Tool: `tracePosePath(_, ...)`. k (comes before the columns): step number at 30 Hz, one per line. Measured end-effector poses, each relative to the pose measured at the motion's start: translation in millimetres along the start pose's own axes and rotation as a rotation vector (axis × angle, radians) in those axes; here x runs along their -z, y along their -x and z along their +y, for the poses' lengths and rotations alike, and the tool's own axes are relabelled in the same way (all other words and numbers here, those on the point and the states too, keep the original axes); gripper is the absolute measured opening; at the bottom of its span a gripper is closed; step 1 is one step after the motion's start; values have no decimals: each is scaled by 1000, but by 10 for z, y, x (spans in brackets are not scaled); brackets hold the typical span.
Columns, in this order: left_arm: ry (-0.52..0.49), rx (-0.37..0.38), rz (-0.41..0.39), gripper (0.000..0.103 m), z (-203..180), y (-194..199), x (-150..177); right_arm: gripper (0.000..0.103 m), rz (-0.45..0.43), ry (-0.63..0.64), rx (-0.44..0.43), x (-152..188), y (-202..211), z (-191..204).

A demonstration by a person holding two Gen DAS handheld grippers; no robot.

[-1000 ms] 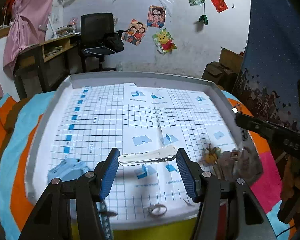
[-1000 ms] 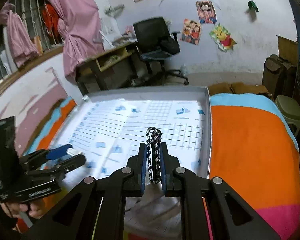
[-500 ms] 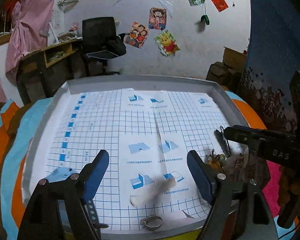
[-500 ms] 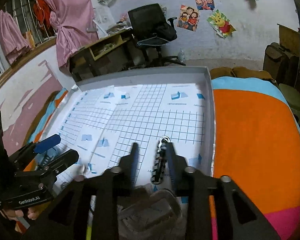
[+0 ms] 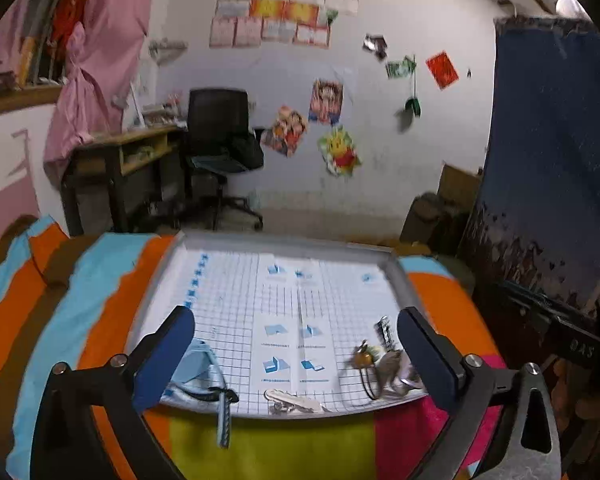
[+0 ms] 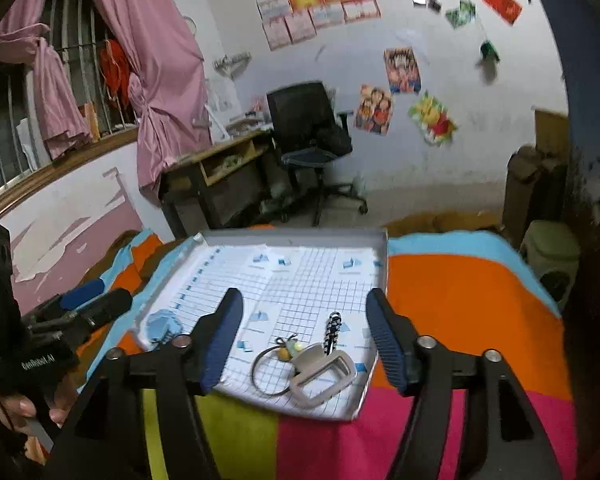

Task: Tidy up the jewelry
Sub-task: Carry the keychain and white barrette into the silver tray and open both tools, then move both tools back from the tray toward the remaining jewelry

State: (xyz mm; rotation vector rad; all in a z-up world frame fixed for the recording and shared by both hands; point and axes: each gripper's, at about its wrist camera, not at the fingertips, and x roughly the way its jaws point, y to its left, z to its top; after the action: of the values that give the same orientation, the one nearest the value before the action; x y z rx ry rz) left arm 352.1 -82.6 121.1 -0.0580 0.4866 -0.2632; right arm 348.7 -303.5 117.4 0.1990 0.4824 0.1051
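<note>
A grey tray (image 5: 284, 240) lined with grid paper lies on a striped cloth. A white wavy hair clip (image 5: 296, 398) rests at its near edge. My left gripper (image 5: 296, 340) is open above the tray and holds nothing. A black-and-white striped clip (image 6: 333, 330) lies near the tray's right side. Beside it are a hair tie with an orange bead (image 6: 284, 354) and a grey claw clip (image 6: 320, 372). Raised over these, my right gripper (image 6: 304, 320) stands open and holds nothing. A light blue item (image 5: 196, 364) sits at the near left.
The tray (image 6: 292, 236) sits on a cloth (image 6: 460, 300) striped in orange, blue, yellow and pink. A hand (image 6: 24, 408) holds the left gripper (image 6: 100, 299) at the left edge. A desk and an office chair (image 5: 220, 132) stand by the far wall.
My left gripper let go of the white clip, which now lies on the tray. My right gripper opened and left the striped clip on the tray. Both grippers pulled back and up.
</note>
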Motion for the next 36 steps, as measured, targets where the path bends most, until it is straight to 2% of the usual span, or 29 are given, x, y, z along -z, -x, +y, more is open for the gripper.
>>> tracePosePath(5, 46, -58, -64, 103, 32, 608, -3, 78, -98, 69, 14, 20, 701, 236)
tracePosePath(9, 47, -65, -130, 103, 43, 1055, 80, 91, -143, 109, 2, 100, 1183, 423)
tracePosePath(14, 23, -57, -192, 103, 37, 1586, 256, 102, -186, 144, -10, 291, 1728, 627)
tracePosePath(19, 14, -52, -235, 103, 53, 2027, 517, 102, -226, 165, -21, 539, 2197, 818)
tracePosePath(25, -1, -31, -218, 103, 103, 2370, 958, 102, -240, 181, -11, 919, 2600, 960)
tracePosePath(36, -4, -47, -212, 103, 149, 2693, 1641, 102, -221, 189, 28, 1578, 2838, 1154)
